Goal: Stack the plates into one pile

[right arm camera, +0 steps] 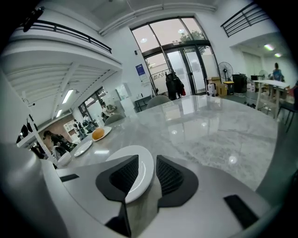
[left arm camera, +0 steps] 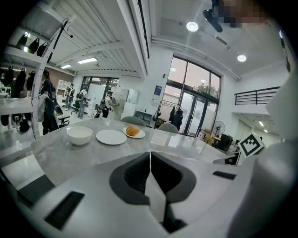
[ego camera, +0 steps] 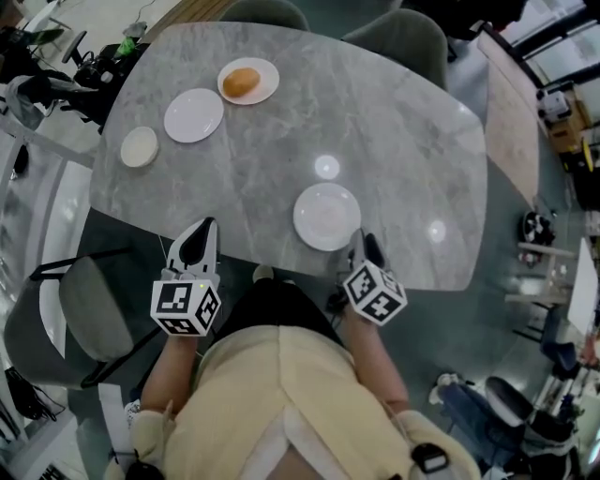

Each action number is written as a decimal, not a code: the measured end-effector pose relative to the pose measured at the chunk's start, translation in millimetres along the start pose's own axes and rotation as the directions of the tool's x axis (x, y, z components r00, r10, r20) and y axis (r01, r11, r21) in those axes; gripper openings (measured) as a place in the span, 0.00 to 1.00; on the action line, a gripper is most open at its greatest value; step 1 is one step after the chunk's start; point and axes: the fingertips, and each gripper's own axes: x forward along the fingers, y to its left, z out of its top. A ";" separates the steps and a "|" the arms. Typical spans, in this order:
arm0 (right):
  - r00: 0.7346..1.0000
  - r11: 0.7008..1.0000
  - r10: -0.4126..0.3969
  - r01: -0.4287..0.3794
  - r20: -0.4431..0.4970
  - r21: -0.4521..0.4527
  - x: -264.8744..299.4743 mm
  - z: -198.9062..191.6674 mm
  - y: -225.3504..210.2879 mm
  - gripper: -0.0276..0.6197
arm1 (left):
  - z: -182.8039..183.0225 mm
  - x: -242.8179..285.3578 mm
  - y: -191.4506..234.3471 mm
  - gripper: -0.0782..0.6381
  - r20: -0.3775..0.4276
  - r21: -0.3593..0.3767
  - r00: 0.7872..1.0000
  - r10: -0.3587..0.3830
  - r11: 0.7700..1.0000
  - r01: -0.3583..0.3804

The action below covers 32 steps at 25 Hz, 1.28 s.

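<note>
Right gripper [ego camera: 362, 242] tilts down, fingers [right arm camera: 171, 175] straddling plate [ego camera: 326, 216].

Three white plates: near plate [ego camera: 326, 216] at lower centre, bare plate [ego camera: 193, 114] at upper left, bun plate [ego camera: 269, 82] just right of that one. One bun [ego camera: 241, 81], on the bun plate. One small bowl [ego camera: 139, 146] at far left. One grey marble table [ego camera: 394, 141]. Three chairs: top-centre chair [ego camera: 265, 11], top-right chair [ego camera: 403, 37], lower-left chair [ego camera: 89, 314].
</note>
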 end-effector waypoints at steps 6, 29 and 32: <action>0.995 0.995 0.099 -0.099 0.008 -0.010 -10.8 11.8 20.6 0.20 | -0.5 -4.4 -11.3 0.12 0.006 -0.054 1.000 0.020 0.998 -0.019; 0.848 0.847 0.513 -0.525 -0.133 -0.081 -18.9 -0.9 190.8 0.23 | 20.2 -38.2 46.0 0.12 0.066 -0.039 0.979 0.193 0.981 -0.191; 0.843 0.846 0.517 -0.529 -0.149 -0.062 -2.2 -3.8 222.2 0.23 | 34.7 -23.9 77.4 0.12 0.066 0.025 0.979 0.192 0.981 -0.194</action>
